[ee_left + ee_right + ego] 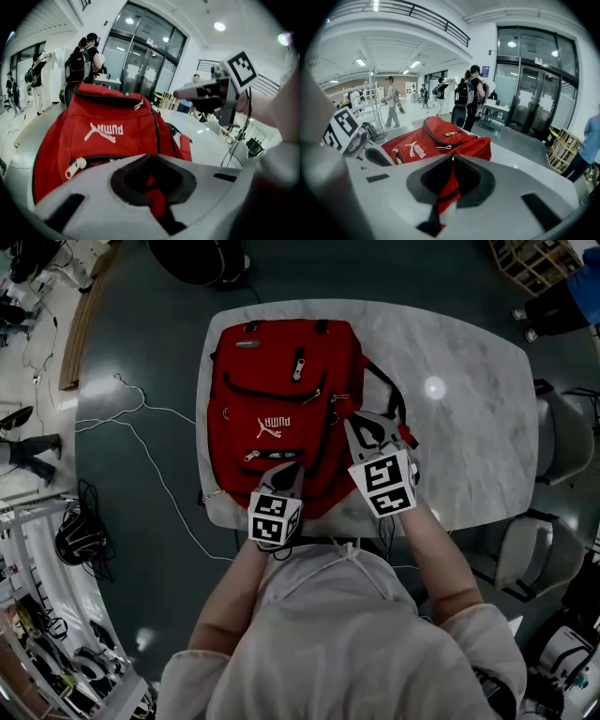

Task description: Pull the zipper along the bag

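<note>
Bag (281, 381), red, lies flat on the marble counter (469, 427), front pocket up. At the bag's near edge we note the left hand-held gripper (284, 470) pressed together on a fold of red fabric, near the white zipper pull (75, 168). At the bag's right edge, the right hand-held gripper (364, 426) pinches red fabric crossed by a dark strip.

Bag (281, 399): red woven cloth, matt. Desk (469, 427): pale marble-look top, smooth and glossy. Left gripper (284, 470) and right gripper (367, 425): grey matt plastic, dark-lined.
</note>
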A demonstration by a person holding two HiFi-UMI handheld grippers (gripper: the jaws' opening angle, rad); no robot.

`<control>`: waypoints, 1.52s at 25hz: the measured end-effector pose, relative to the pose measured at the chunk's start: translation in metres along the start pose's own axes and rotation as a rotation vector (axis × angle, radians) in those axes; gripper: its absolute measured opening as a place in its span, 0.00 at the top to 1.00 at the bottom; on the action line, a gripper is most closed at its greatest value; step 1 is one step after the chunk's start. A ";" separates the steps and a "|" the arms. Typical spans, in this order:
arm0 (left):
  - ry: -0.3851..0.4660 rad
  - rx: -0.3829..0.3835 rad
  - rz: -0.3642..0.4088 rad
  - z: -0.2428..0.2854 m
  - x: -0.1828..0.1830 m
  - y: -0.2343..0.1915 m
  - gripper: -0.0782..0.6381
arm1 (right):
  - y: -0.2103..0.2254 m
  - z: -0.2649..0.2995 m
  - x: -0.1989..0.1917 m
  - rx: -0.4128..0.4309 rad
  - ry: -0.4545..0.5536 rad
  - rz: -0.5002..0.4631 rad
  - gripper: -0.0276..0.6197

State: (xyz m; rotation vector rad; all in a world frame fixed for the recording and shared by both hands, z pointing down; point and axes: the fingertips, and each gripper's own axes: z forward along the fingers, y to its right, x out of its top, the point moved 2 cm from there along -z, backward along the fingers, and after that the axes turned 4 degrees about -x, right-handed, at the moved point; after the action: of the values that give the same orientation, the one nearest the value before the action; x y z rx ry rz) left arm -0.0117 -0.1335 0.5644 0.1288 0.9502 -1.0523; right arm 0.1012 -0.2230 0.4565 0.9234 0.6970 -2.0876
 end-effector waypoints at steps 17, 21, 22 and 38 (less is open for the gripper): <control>0.584 -0.011 0.270 -0.140 0.213 0.060 0.86 | -0.022 -0.090 0.071 -0.161 0.360 0.208 0.92; 0.608 -0.005 0.285 -0.148 0.220 0.061 0.86 | -0.019 -0.098 0.081 -0.159 0.390 0.218 0.92; 0.608 -0.005 0.283 -0.148 0.220 0.061 0.86 | -0.019 -0.099 0.081 -0.161 0.390 0.216 0.92; 0.600 -0.053 0.223 -0.146 0.212 0.066 0.86 | -0.024 -0.116 0.079 -0.156 0.399 0.255 0.92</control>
State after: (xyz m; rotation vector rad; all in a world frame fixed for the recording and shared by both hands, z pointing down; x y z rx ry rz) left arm -0.0155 -0.1680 0.3014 0.5154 1.4646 -0.7887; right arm 0.0897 -0.1588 0.3294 1.2819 0.8800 -1.6178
